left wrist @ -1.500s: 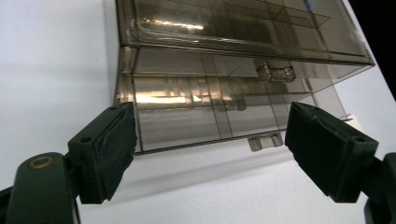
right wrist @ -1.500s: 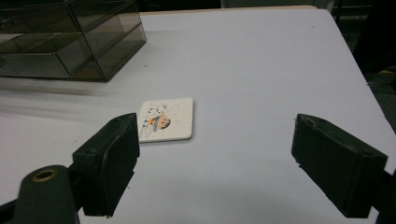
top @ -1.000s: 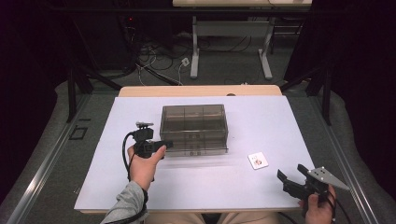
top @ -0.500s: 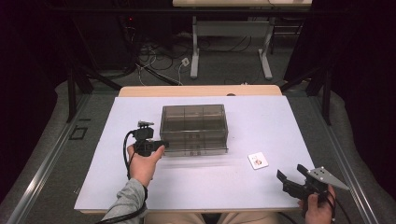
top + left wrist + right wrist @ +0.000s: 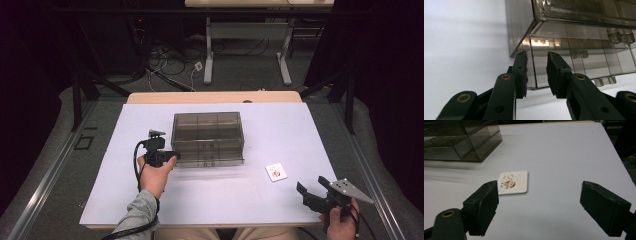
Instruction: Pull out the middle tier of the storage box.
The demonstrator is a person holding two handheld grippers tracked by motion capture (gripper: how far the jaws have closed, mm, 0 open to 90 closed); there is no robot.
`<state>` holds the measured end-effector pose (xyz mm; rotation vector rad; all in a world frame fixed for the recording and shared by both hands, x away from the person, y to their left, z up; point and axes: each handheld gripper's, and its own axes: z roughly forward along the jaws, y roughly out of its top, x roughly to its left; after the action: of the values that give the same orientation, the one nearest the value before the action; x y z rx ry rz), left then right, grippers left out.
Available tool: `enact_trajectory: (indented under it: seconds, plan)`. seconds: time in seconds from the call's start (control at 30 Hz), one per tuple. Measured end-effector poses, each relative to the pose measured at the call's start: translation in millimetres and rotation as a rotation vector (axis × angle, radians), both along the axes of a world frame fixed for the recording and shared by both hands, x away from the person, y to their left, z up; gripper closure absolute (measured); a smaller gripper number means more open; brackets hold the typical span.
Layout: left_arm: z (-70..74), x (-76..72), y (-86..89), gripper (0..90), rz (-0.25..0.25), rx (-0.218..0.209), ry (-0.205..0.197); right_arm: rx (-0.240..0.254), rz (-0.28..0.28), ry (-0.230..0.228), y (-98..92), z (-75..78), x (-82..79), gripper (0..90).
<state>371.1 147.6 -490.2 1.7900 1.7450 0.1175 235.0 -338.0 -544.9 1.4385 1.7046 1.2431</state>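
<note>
A smoky clear drawer box point(image 5: 207, 135) stands mid-table. My left gripper point(image 5: 175, 156) is at its front left corner. In the left gripper view that bottom corner of the box point(image 5: 574, 50) lies between the pads of my left gripper point(image 5: 536, 71). The jaws have just been closing, and a narrow gap still shows around the corner edge. My right gripper point(image 5: 311, 184) rests open near the table's front right, with nothing between its pads. A small white picture card point(image 5: 276, 171) lies flat ahead of it. In the right gripper view the card point(image 5: 512, 182) lies beyond the right gripper point(image 5: 539, 187).
The white table top point(image 5: 280, 130) runs to a wooden far edge, and floor and table legs lie beyond. In the right gripper view the box point(image 5: 461, 140) is at the far left and the table's right edge point(image 5: 621, 162) is close.
The left hand has edged slightly toward the box's front left corner. The right hand and the card have kept still.
</note>
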Motion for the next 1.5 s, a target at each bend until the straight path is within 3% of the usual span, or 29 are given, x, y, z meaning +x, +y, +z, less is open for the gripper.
enact_trajectory:
  seconds: [0.77,0.93,1.5]
  plan:
    - [-4.1,2.1,5.0,83.8,0.003,-0.022,0.032,-0.002,0.001,0.003,-0.4,0.5,-0.1,15.2]
    - [-4.4,1.8,6.7,84.1,0.009,-0.043,0.037,0.001,0.003,0.001,0.4,0.2,0.3,15.2]
    - [-3.7,-0.9,7.5,85.4,0.009,-0.050,0.027,-0.004,-0.001,0.007,-0.6,0.9,-0.6,15.2]
